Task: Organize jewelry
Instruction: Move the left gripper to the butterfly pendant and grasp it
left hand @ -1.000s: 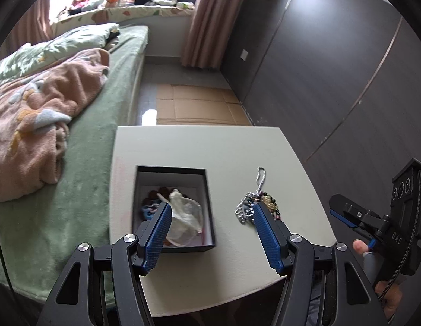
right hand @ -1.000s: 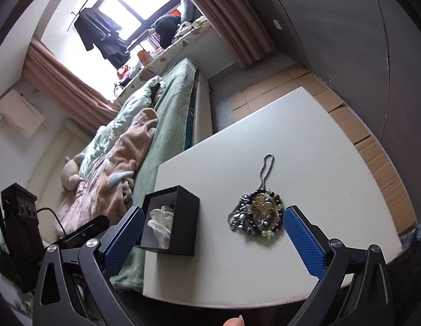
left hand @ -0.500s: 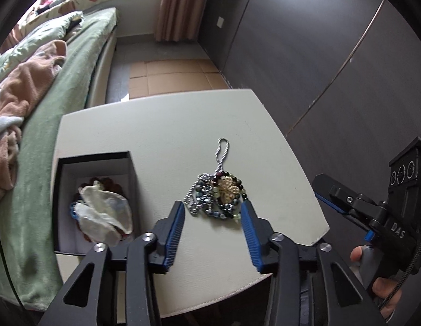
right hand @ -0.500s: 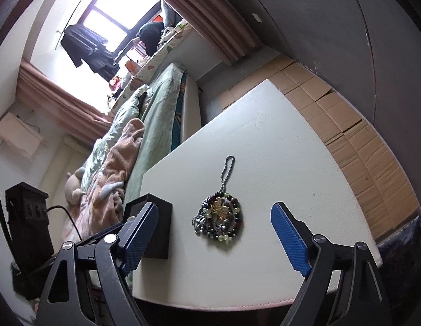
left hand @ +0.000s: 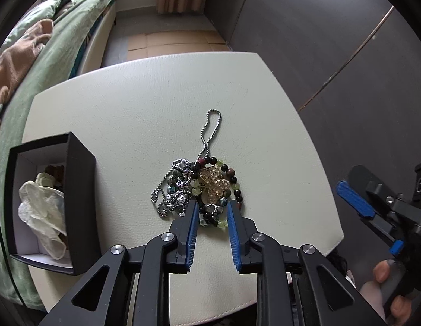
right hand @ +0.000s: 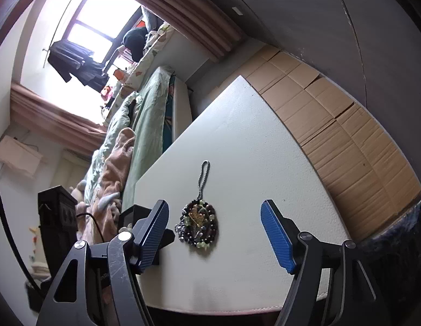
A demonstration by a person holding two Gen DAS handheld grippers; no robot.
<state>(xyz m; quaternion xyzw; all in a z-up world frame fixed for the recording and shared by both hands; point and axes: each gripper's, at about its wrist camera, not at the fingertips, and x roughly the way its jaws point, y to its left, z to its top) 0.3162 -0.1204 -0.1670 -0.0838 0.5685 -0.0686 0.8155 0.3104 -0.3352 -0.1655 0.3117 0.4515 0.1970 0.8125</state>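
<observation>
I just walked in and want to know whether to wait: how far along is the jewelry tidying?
Early. The black box already holds a crumpled bag and some beads. In hand: the left gripper is closing around the near edge of the jewelry pile. Left: lifting that pile off the table into the box.

jewelry pile [left hand: 202, 190] | tangled beads, gold charm (chain loop outstretched) | on white table [left hand: 129, 108]

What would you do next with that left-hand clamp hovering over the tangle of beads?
Probably ease the left gripper a touch lower as its jaws are closing: the near edge of the jewelry pile already sits between its pads, which do not yet press on it. The black box waits alongside.
</observation>
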